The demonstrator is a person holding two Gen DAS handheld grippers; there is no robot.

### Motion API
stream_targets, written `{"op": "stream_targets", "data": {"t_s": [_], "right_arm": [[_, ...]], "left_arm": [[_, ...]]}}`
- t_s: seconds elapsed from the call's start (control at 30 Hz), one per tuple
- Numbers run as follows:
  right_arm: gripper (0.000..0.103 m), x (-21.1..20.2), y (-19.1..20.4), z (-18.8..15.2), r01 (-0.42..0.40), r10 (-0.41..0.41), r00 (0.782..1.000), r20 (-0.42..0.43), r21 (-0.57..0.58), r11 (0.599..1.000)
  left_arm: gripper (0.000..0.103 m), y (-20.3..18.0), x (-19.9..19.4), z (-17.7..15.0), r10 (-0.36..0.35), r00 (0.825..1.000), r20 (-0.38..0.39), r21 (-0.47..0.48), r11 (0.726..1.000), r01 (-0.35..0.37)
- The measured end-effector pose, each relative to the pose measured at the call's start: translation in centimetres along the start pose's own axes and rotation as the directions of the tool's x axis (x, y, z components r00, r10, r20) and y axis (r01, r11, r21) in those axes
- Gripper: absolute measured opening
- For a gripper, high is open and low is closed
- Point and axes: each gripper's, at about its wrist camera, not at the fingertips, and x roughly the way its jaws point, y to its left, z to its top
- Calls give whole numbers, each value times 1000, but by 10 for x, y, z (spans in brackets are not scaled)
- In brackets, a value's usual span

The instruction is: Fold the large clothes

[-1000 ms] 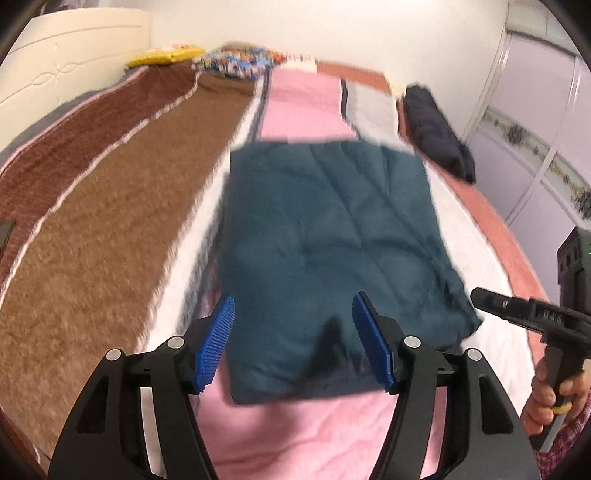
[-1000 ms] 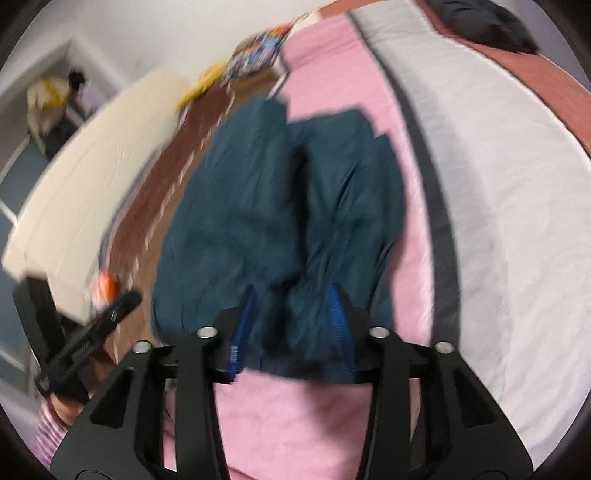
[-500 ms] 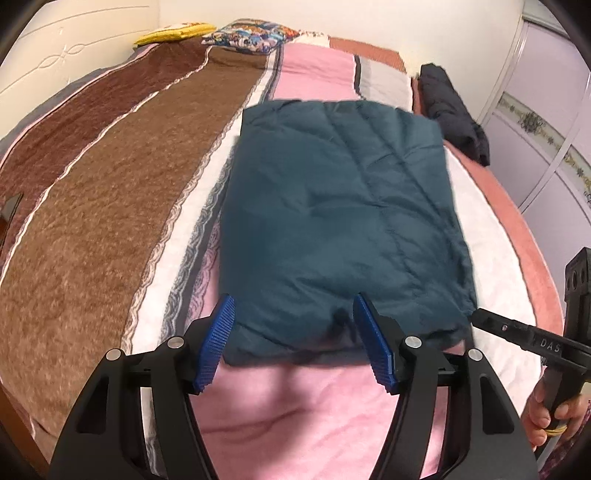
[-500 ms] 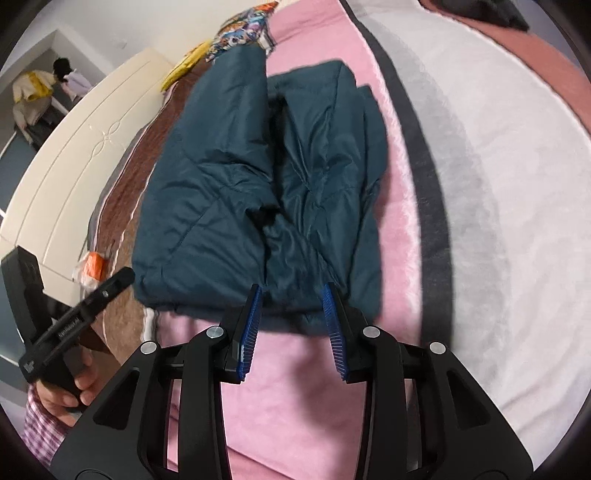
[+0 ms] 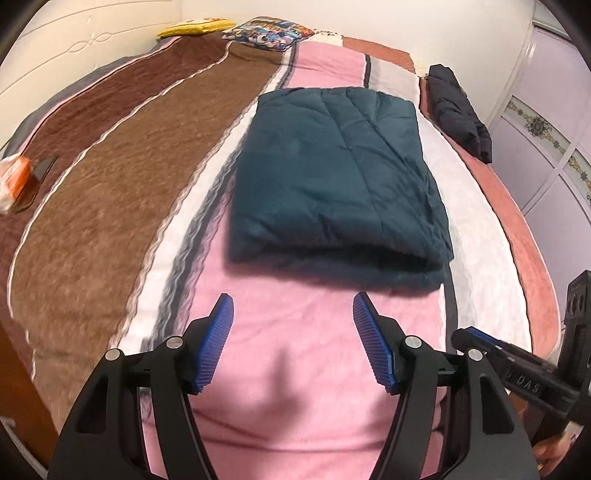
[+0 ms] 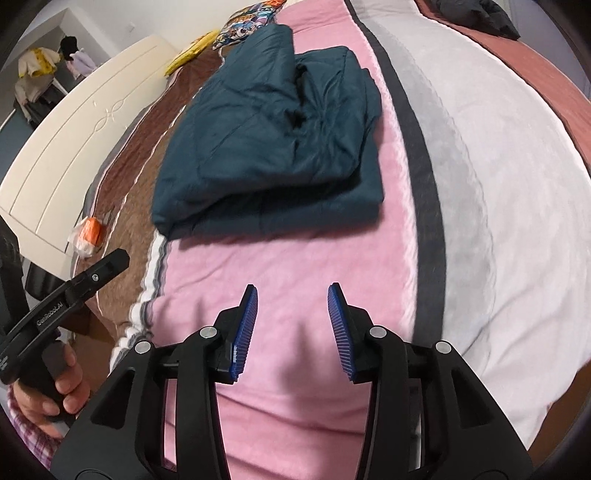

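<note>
A dark teal quilted jacket (image 5: 332,177) lies folded into a thick rectangle on the pink stripe of the bed; it also shows in the right wrist view (image 6: 273,136), with layers stacked. My left gripper (image 5: 293,328) is open and empty, hovering over the pink blanket short of the jacket's near edge. My right gripper (image 6: 291,321) is open and empty, also short of the near edge. The right gripper's body shows at the lower right of the left wrist view (image 5: 517,369); the left one shows at the left of the right wrist view (image 6: 66,291).
The bed (image 5: 110,192) has brown, white, pink and grey stripes. A black garment (image 5: 458,114) lies at the far right edge. An orange and white bag (image 5: 13,177) sits at the left edge. Pillows (image 5: 266,31) lie at the head. A cream headboard (image 6: 74,129) stands left.
Both grippers have let go of the jacket's near edge, opened and pulled back toward me. The jacket now lies folded and still on the bed.
</note>
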Motion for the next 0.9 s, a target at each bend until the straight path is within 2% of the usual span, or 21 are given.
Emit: {"op": "stream_targets", "data": {"t_s": [0.17,0.4,0.63,0.9], "right_arm": [[48,-11,20,-20,66,-64,997,45,-31,997],[54,-19,39,-45,171,-164,982,93,-77,982],[54,-7,43,-58,221,-217,975,48,-102,970],[54,-7,39,-60,226,-224,974,32,-87,970]], "left_arm": [[64,1,-11,-18,17,1000,-9,8,1000,-17],[64,-7,-13,-45,39,999,-21,76,996,-37],[65,-2,-5,-52,55,997,-54,83,995,-50],[65,3,-2,-53,63,997,-55,83,995,-58]]}}
